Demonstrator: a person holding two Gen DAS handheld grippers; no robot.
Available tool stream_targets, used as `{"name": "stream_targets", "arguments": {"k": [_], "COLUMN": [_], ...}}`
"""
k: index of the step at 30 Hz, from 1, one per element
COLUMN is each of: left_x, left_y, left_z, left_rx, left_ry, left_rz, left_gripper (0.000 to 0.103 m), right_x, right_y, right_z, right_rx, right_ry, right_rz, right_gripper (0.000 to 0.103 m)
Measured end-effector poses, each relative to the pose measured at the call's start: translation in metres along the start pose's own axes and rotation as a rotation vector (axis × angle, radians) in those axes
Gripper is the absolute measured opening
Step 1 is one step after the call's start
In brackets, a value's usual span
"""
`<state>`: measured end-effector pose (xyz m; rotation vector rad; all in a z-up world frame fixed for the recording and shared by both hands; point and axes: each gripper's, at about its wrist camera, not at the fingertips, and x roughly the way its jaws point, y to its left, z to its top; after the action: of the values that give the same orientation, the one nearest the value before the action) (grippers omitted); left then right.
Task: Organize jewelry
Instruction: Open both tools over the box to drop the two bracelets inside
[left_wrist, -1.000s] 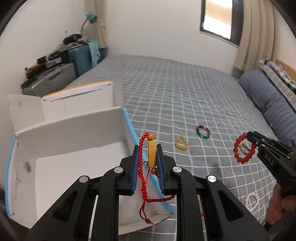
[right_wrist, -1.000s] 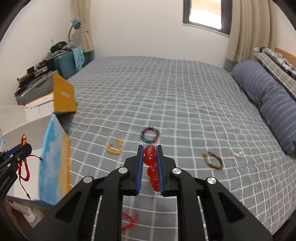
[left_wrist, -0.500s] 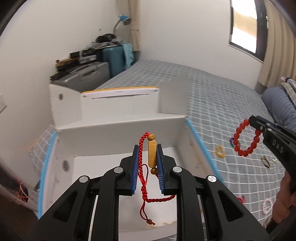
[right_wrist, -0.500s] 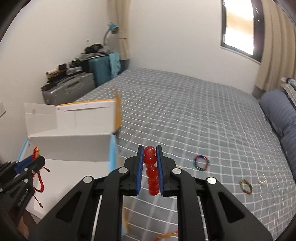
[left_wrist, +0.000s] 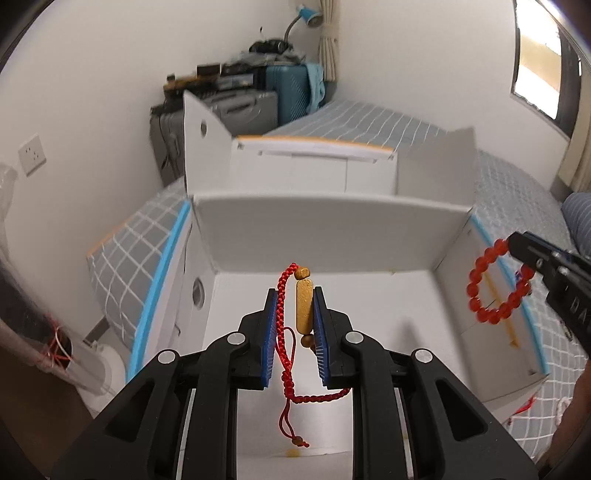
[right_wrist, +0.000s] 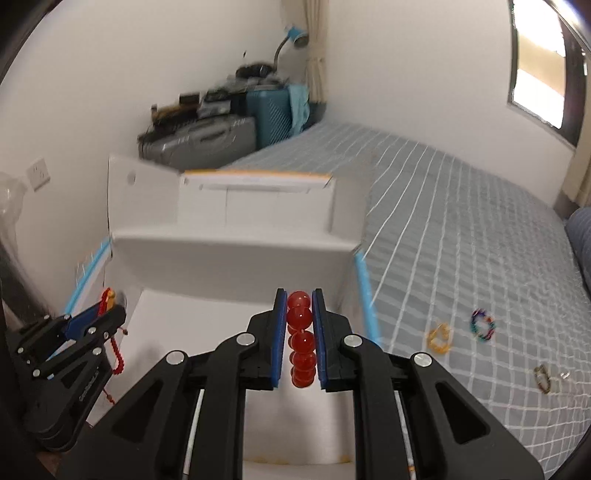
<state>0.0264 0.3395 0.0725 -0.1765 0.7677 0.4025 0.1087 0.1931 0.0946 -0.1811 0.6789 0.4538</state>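
White walls and a bed under a grey checked cover fill the background, with suitcases stacked in the far corner at about eleven o'clock in the right wrist view. An open white box with blue edging sits at the near edge of the bed, its flaps standing up.

Seen from the left wrist, the left gripper is clamped on a red cord bracelet with a long gold bead; the cord's tail hangs down over the box's white floor. At three o'clock in that view the right gripper carries a ring of red beads, hanging over the box's right wall.

Seen from the right wrist, the right gripper's jaws are pressed together on that red bead bracelet, held above the box's inside. The left gripper shows at nine o'clock there.

On the cover, at about three to four o'clock in the right wrist view, lie a yellow bracelet, a multicoloured bracelet just beside it, and a darker one nearer, too small to make out.
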Motion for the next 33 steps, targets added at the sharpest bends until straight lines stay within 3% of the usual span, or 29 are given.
{"name": "stream_targets", "arguments": {"k": [4,11,26,27,29,30,33], "left_x": [0.022,0.032,0.038,0.037,0.034,0.033,0.028], "left_y": [0.001,0.000,-0.001,-0.002,-0.002,-0.001,0.001], "left_z": [-0.010,-0.013,-0.015,-0.014,-0.015,-0.016,-0.016], "left_rx": [0.002,0.014,0.005,0.005,0.004,0.000,-0.017], "left_ry": [0.073,0.112,0.150,0.148,0.139,0.134,0.116], "left_rz": [-0.008,0.015,0.034,0.034,0.033,0.032,0.031], "left_gripper": [0.018,0.018,0.021,0.022,0.030,0.039,0.056], "right_x": [0.028,0.064,0.065,0.064,0.060,0.056,0.043], "right_y": [0.013,0.012,0.012,0.011,0.010,0.009,0.006], "right_z": [-0.016,-0.034,-0.041,-0.041,-0.040,-0.039,-0.036], "right_rx": [0.004,0.063,0.080,0.080,0.084,0.091,0.096], "right_ry": [0.079,0.234,0.268,0.263,0.249,0.234,0.178], "right_rz": [0.013,0.012,0.026,0.023,0.026,0.028,0.010], "right_gripper": [0.013,0.013,0.014,0.017,0.037,0.053,0.065]}}
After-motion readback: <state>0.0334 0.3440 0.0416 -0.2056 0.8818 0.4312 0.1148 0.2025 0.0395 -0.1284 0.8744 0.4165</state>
